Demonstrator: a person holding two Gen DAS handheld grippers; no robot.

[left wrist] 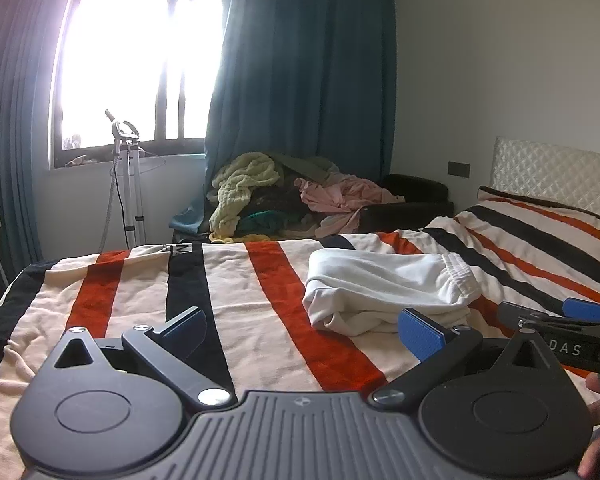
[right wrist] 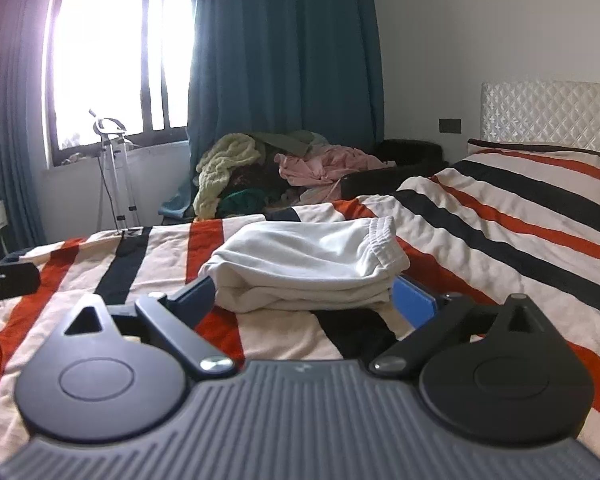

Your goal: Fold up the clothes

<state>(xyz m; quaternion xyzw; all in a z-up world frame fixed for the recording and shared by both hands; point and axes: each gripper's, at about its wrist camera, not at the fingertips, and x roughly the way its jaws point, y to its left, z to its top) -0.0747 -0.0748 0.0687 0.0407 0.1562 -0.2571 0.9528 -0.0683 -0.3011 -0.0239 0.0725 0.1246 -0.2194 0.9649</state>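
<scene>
A folded white garment with an elastic waistband point(left wrist: 388, 284) lies on the striped bed cover point(left wrist: 260, 280); it also shows in the right wrist view point(right wrist: 308, 260). My left gripper point(left wrist: 300, 332) is open and empty, low over the bed, to the left of and nearer than the garment. My right gripper point(right wrist: 304, 296) is open, its blue-padded fingers either side of the garment's near edge. Whether the pads touch the cloth I cannot tell. The right gripper also shows at the right edge of the left wrist view point(left wrist: 560, 320).
A pile of unfolded clothes point(left wrist: 284, 196) lies on a dark bench beyond the bed, below teal curtains point(left wrist: 300, 80). A garment steamer stand point(left wrist: 126, 184) is by the window. A quilted white headboard point(left wrist: 556, 176) is at the right. The bed cover point(right wrist: 500, 220) stretches right.
</scene>
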